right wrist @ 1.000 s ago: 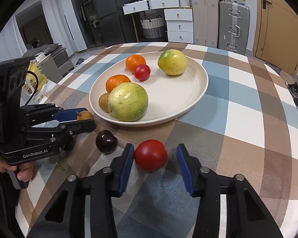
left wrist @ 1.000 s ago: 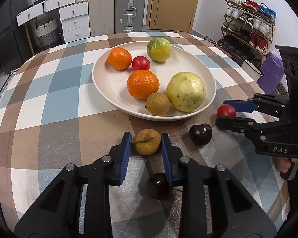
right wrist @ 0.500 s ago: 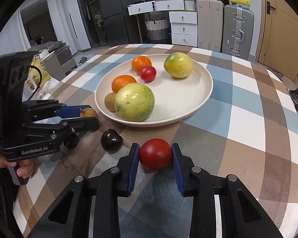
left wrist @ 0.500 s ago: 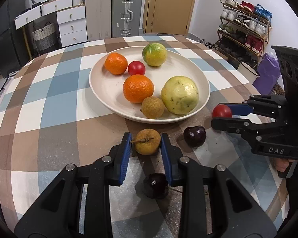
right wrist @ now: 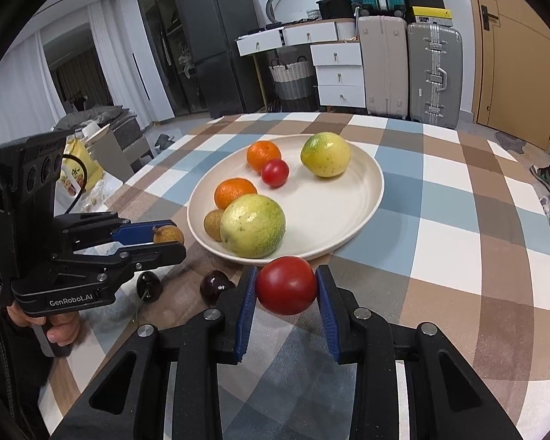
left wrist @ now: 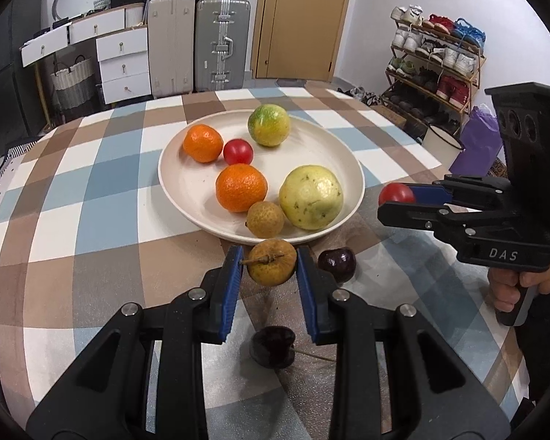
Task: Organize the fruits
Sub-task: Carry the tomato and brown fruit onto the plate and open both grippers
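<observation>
My left gripper (left wrist: 270, 262) is shut on a small brown stemmed fruit (left wrist: 272, 262) and holds it above the table by the near rim of the cream plate (left wrist: 181, 187). My right gripper (right wrist: 286, 286) is shut on a red tomato (right wrist: 286, 285), lifted near the plate's (right wrist: 363, 216) front rim. The plate holds two oranges (left wrist: 241, 187), a small tomato (left wrist: 238, 151), two yellow-green fruits (left wrist: 310, 197) and a small brown fruit (left wrist: 265, 219). Two dark cherries (left wrist: 337, 264) (left wrist: 272, 345) lie on the checked cloth below my grippers.
The round table has a checked cloth (left wrist: 91, 198). Suitcases (left wrist: 220, 42) and white drawers (left wrist: 121, 62) stand behind it. A shoe rack (left wrist: 432, 62) is at the right. The right gripper (left wrist: 399, 200) shows in the left wrist view; the left gripper (right wrist: 172, 240) shows in the right wrist view.
The right gripper closed on the red tomato and lifted it. The left gripper lifted the brown fruit off the cloth. Both moved towards the plate.
</observation>
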Available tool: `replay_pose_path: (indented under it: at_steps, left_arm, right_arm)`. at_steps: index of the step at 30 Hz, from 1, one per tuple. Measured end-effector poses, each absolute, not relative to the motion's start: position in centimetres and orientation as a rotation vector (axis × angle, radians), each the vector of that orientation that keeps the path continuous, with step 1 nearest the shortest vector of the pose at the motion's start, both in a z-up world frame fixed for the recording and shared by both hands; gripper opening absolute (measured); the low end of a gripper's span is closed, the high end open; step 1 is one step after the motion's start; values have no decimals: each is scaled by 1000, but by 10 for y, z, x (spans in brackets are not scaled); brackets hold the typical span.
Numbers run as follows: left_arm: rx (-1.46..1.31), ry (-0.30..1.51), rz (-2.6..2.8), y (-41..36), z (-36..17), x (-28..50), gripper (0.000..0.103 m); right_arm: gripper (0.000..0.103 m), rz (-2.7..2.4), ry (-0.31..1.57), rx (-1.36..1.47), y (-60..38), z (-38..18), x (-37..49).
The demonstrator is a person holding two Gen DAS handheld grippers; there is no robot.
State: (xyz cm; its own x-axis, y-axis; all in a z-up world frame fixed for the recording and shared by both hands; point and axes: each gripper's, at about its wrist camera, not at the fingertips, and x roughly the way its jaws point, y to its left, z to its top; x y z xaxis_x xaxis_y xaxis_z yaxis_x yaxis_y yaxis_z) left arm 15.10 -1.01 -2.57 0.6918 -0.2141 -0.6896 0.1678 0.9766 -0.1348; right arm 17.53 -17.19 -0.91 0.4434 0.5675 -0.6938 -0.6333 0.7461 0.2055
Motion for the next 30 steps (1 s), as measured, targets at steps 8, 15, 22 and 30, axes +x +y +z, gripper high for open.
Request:
replay_pose_path:
  at_steps: [8,15,22,30]
  left_arm:
    - [-100,720,-200,-3,-15,146,27]
    - [-122,640,-153,3,0,141,27]
    - [-118,591,-103,6,10,144,27]
    - [-119,574,-79,7,15,161,27]
  right_arm:
    - [33,726,784,-23,-184,-1,179]
    - [33,719,729,37,-192,10,182]
    - [33,706,728,75,-194,11,189]
    - [33,679,706,79,-189,22,203]
